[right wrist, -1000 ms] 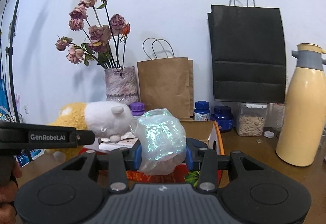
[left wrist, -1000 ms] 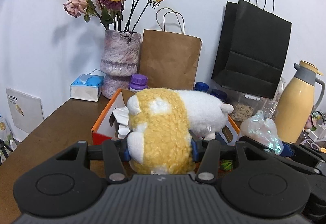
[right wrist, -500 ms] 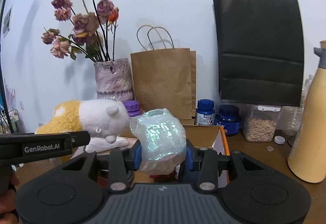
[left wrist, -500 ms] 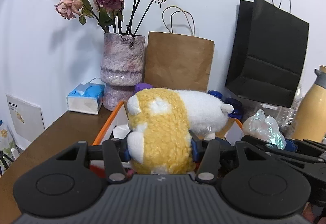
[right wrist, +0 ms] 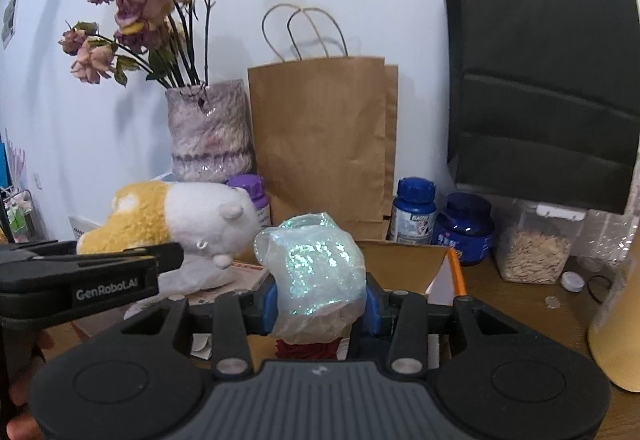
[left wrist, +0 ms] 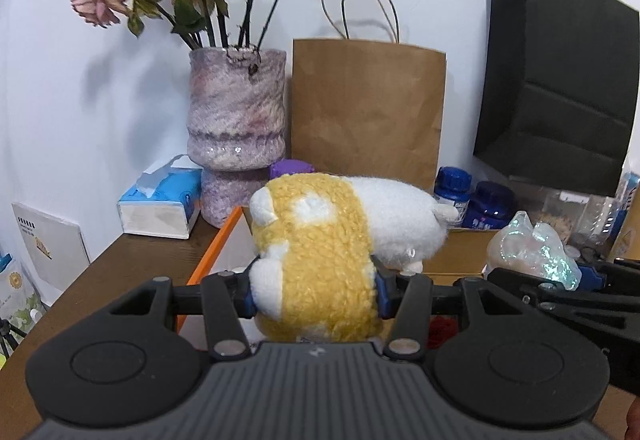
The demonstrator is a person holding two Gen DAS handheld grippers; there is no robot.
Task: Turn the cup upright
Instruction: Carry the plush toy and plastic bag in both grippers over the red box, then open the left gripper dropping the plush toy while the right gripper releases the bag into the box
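No cup shows in either view. My left gripper (left wrist: 314,292) is shut on a yellow and white plush toy (left wrist: 320,240), held above an orange-edged cardboard box (left wrist: 216,252). The plush also shows at the left of the right wrist view (right wrist: 192,216). My right gripper (right wrist: 320,304) is shut on a crumpled iridescent plastic bundle (right wrist: 316,264), held over the same box (right wrist: 400,260). That bundle (left wrist: 532,252) appears at the right of the left wrist view, beside the plush.
Against the wall stand a vase of dried roses (left wrist: 236,128), a brown paper bag (left wrist: 368,112) and a black paper bag (left wrist: 560,100). A tissue box (left wrist: 160,200) lies left. Blue bottles (right wrist: 412,212), a seed jar (right wrist: 532,248) and a cream thermos (right wrist: 616,328) stand right.
Both grippers have moved forward toward the wall, still holding the plush and the bundle. The thermos has slid out of the left wrist view.
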